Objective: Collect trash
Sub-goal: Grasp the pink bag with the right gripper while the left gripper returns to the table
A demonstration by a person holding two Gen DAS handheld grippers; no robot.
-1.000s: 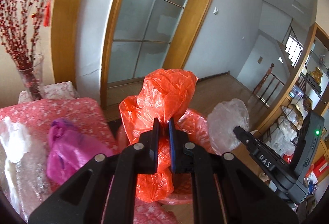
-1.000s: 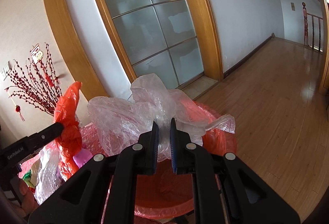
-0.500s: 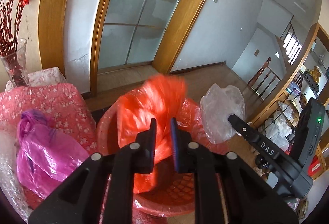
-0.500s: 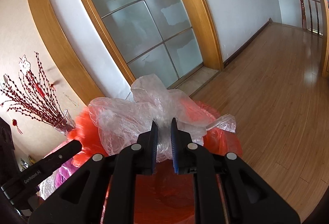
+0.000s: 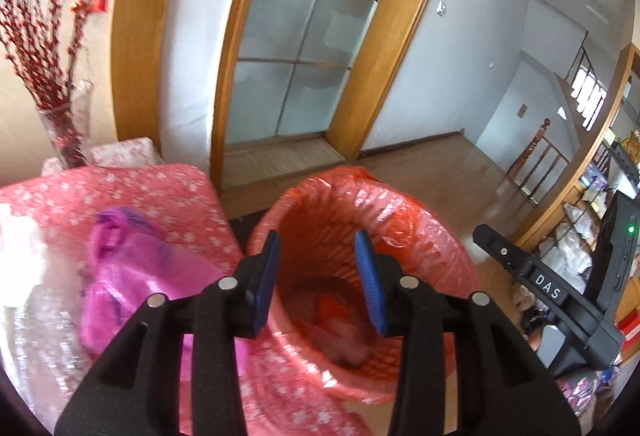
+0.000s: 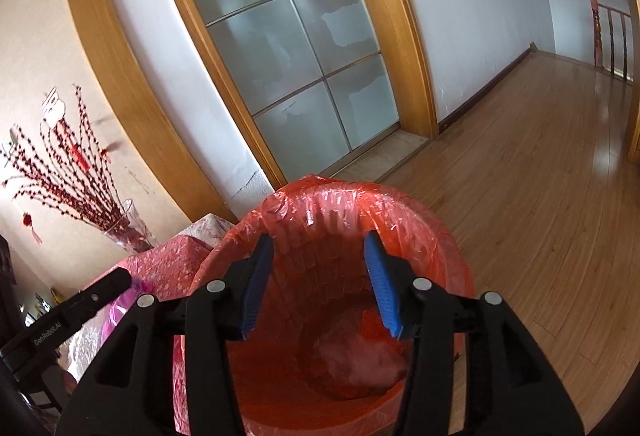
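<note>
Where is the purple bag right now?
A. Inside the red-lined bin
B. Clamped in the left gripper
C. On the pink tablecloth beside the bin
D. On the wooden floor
C. The purple bag lies on the pink tablecloth, left of the bin; the left gripper is open and holds nothing.

bins: 1 [image 5: 400,204] | pink bags: 1 [image 5: 132,276] | vases: 1 [image 5: 68,124] | hand-held grippers: 2 [image 5: 316,276] [image 6: 316,276]
</note>
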